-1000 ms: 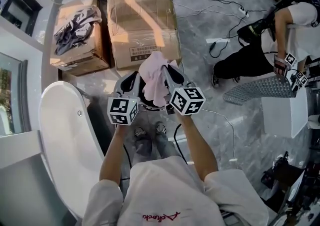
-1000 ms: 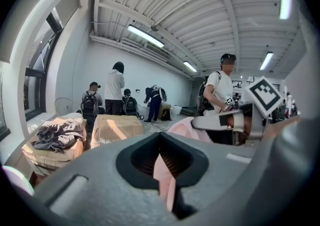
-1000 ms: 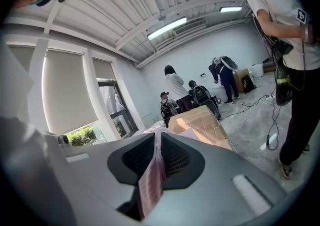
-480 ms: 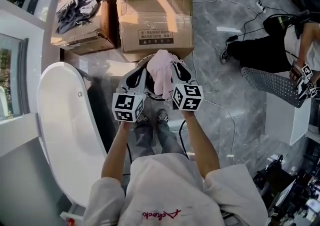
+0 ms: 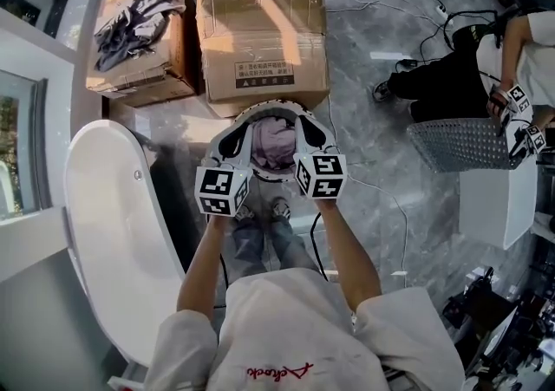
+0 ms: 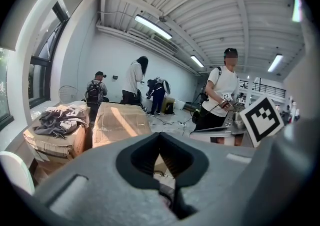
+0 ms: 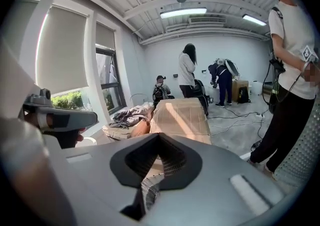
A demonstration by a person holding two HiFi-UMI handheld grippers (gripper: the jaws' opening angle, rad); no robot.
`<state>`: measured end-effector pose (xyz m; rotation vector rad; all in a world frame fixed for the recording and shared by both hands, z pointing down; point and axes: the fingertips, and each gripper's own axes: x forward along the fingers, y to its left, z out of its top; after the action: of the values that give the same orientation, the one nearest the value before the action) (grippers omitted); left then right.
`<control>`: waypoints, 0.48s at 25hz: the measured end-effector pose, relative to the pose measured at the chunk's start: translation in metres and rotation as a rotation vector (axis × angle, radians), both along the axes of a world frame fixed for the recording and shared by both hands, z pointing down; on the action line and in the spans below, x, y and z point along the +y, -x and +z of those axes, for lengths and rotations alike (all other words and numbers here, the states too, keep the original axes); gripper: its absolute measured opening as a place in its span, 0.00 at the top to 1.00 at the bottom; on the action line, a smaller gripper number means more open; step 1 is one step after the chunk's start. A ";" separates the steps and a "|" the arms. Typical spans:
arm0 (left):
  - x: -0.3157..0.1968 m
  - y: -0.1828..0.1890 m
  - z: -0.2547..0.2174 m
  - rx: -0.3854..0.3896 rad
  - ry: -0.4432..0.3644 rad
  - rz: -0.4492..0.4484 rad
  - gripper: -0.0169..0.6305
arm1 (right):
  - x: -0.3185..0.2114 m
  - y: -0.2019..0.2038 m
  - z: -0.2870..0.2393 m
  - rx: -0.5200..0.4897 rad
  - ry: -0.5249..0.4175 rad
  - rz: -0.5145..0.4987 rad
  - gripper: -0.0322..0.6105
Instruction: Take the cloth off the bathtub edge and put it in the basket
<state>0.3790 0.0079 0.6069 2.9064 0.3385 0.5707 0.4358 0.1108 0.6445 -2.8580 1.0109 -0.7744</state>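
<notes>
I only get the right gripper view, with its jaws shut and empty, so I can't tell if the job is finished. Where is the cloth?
Observer: The cloth lies bunched inside the basket, below its rim.
Operator: Is the left gripper holding any of it?
Observer: No. The left gripper has its jaws together with nothing pinched between them.
Operator: Any cloth on the bathtub?
Observer: None shows on the bathtub, which stands on the person's left side of the basket.
</notes>
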 end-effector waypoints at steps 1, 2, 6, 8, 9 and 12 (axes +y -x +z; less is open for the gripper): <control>0.001 0.000 -0.001 0.003 -0.001 0.000 0.97 | 0.000 0.001 -0.001 0.006 0.001 -0.006 0.95; 0.002 0.001 -0.002 0.007 -0.002 0.000 0.97 | 0.001 0.003 -0.003 0.012 0.001 -0.010 0.95; 0.007 0.005 -0.009 0.019 -0.008 0.004 0.97 | 0.003 0.007 -0.014 0.035 -0.013 -0.015 0.94; 0.008 0.006 -0.017 0.030 -0.013 0.004 0.97 | 0.003 0.010 -0.024 0.051 -0.019 -0.022 0.94; 0.009 0.008 -0.022 0.036 -0.017 0.005 0.97 | 0.002 0.012 -0.030 0.062 -0.021 -0.026 0.94; 0.008 0.013 -0.038 0.058 -0.029 0.005 0.97 | 0.003 0.019 -0.053 0.104 -0.032 -0.034 0.94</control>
<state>0.3660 0.0160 0.5691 2.9552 0.3481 0.4963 0.4166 0.1133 0.5919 -2.8875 1.0751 -0.6113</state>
